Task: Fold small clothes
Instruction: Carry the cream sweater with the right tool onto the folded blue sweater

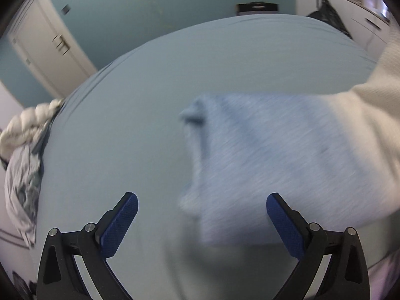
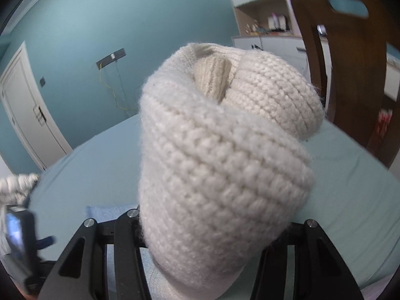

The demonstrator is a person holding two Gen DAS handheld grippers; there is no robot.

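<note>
My left gripper (image 1: 202, 196) is open, its blue pads (image 1: 120, 222) wide apart with nothing between them. It hovers over the near left corner of a folded light-blue cloth (image 1: 262, 155), which lies flat and blurred on the pale blue sheet (image 1: 125, 125). A cream knitted garment (image 2: 220, 165) is bunched up and fills the right wrist view. My right gripper (image 2: 212, 237) is shut on it, and the knit hides its fingertips. The same cream knit (image 1: 370, 137) hangs in from the right over the blue cloth in the left wrist view.
A heap of white and patterned clothes (image 1: 22, 150) lies at the sheet's left edge. A wooden chair (image 2: 350, 62) stands at the far right. A white door (image 1: 45, 45) and white cabinets (image 1: 362, 25) line the teal wall behind.
</note>
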